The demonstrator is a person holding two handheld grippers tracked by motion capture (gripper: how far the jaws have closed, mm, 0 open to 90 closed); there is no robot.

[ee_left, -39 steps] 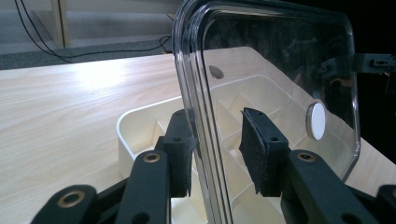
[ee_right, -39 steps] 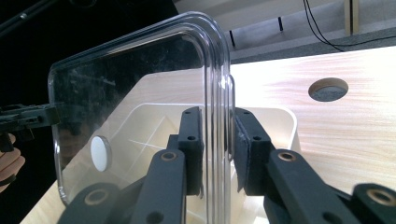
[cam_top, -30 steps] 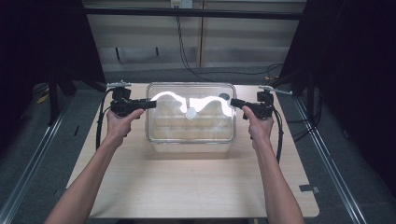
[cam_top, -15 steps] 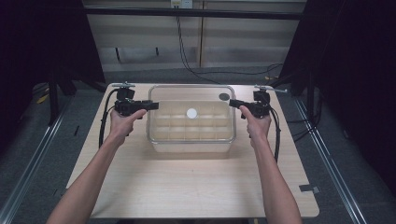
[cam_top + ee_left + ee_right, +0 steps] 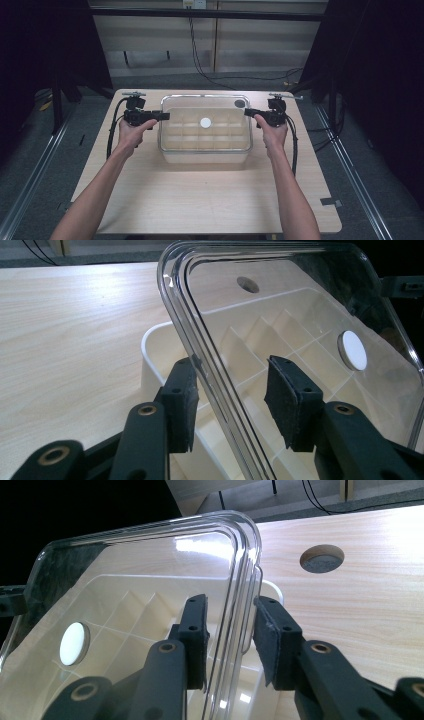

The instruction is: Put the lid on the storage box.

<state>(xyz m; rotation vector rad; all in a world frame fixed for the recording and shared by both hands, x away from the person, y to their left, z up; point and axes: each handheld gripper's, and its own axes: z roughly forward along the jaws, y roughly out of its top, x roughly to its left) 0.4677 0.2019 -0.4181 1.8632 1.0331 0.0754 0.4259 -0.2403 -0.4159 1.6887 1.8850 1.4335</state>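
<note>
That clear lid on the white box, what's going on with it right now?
A person is fitting the clear lid onto the white divided box on the wooden table. The left gripper sits at the lid's left rim and the right gripper at its right rim. Both gripper views show the rim between the jaws with gaps beside the pads; the jaws have just been opening. The lid seems to rest on the box, so this looks like the release.

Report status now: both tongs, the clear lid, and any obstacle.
Left tongs and right tongs just opening, pads off the rim between them. Clear lid resting on the white divided box. Nothing in the way.
</note>
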